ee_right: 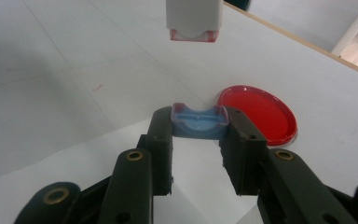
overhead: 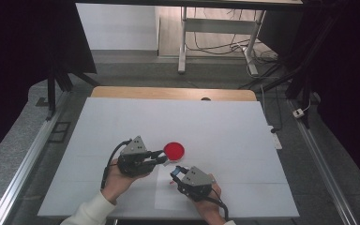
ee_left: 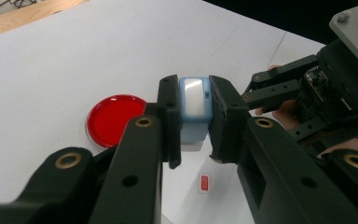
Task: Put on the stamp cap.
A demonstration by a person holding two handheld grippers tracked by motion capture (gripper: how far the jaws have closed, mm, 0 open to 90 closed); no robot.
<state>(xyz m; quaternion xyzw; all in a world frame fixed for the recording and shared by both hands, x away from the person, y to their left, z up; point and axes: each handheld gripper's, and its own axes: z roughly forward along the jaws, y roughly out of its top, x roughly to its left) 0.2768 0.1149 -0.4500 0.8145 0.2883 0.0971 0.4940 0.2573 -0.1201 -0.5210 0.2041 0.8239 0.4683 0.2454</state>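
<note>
The left gripper is clenched on a small pale-blue case body, holding it above the bench with its white face turned outward. The right gripper grasps a clear blue cap by its two sides, hollow side up. Each half is pinched across its flanks, probably so the mating ends stay free. A red dish lies on the bench just beyond both.

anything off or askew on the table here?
Nothing stands out. Each hand-held gripper, left and right, squarely clamps a small blue plastic piece. The red lid lies flat on the white table. No spills or damage.
</note>
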